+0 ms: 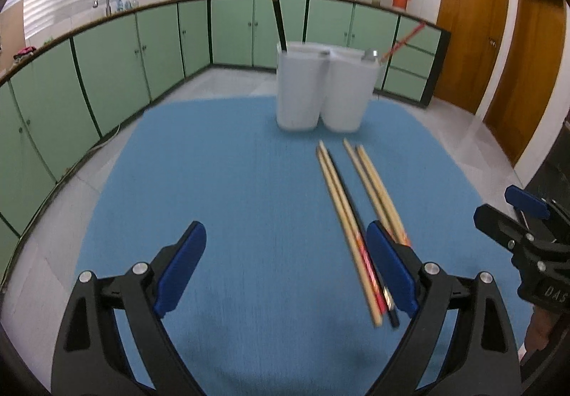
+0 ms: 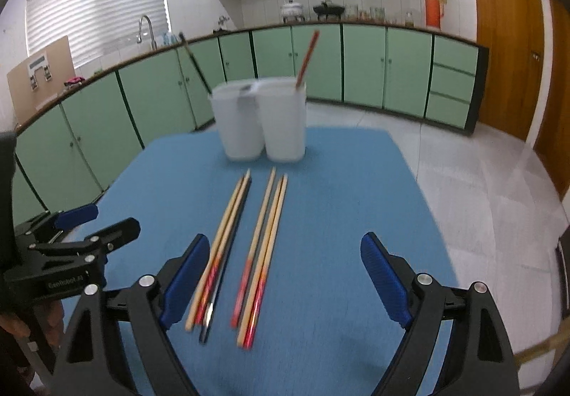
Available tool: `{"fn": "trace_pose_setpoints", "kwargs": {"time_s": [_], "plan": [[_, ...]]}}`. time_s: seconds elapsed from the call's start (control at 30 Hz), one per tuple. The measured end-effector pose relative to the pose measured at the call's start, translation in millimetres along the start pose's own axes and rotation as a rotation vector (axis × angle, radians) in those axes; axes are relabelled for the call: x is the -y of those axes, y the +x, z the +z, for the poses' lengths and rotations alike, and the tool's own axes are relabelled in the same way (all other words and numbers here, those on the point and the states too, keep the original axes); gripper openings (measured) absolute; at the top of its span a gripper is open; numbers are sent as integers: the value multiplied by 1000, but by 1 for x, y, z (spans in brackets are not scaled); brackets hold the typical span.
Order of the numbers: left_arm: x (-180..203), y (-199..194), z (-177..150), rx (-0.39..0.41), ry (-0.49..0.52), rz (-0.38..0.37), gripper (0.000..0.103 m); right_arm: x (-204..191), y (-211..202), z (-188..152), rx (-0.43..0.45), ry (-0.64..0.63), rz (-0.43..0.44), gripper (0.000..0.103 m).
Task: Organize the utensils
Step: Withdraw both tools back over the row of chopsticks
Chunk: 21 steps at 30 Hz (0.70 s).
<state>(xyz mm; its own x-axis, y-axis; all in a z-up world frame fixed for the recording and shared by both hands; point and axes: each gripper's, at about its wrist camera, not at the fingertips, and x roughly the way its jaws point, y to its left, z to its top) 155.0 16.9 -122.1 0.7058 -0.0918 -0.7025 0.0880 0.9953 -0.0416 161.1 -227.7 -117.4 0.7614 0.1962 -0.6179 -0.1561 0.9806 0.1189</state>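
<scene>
Several wooden chopsticks with red ends and one black one lie in two bundles on the blue mat: a left bundle [image 1: 351, 235] [image 2: 224, 246] and a right bundle [image 1: 377, 193] [image 2: 265, 246]. A white two-cup holder [image 1: 322, 88] [image 2: 262, 120] stands at the mat's far side, with a black chopstick [image 1: 278, 15] [image 2: 196, 61] in its left cup and a red-ended one [image 1: 402, 41] [image 2: 307, 59] in its right cup. My left gripper [image 1: 286, 266] is open and empty, left of the bundles. My right gripper [image 2: 285, 276] is open and empty over the bundles' near ends.
The blue mat [image 1: 221, 189] [image 2: 349, 189] covers the table. Green kitchen cabinets [image 1: 107, 72] run behind, with wooden doors [image 1: 473, 29] to the right. The right gripper shows at the right edge of the left wrist view [image 1: 516, 221]; the left gripper shows at the left edge of the right wrist view [image 2: 89, 225].
</scene>
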Motion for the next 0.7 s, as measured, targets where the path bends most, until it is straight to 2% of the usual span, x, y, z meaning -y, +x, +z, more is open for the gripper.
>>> {"fn": "trace_pose_setpoints", "kwargs": {"time_s": [0.13, 0.4, 0.47, 0.5, 0.57, 0.7], "plan": [[1, 3, -22, -55, 10, 6, 89, 0, 2, -26, -51, 16, 0, 83], [4, 17, -55, -180, 13, 9, 89, -4, 14, -65, -169, 10, -1, 49], [5, 21, -63, -203, 15, 10, 89, -7, 18, -71, -192, 2, 7, 34], [6, 22, -64, -211, 17, 9, 88, -8, 20, -73, -202, -1, 18, 30], [9, 26, -68, -231, 25, 4, 80, -11, 23, -74, -205, -11, 24, 26], [14, 26, -68, -222, 37, 2, 80, -18, 23, -74, -194, -40, 27, 18]]}}
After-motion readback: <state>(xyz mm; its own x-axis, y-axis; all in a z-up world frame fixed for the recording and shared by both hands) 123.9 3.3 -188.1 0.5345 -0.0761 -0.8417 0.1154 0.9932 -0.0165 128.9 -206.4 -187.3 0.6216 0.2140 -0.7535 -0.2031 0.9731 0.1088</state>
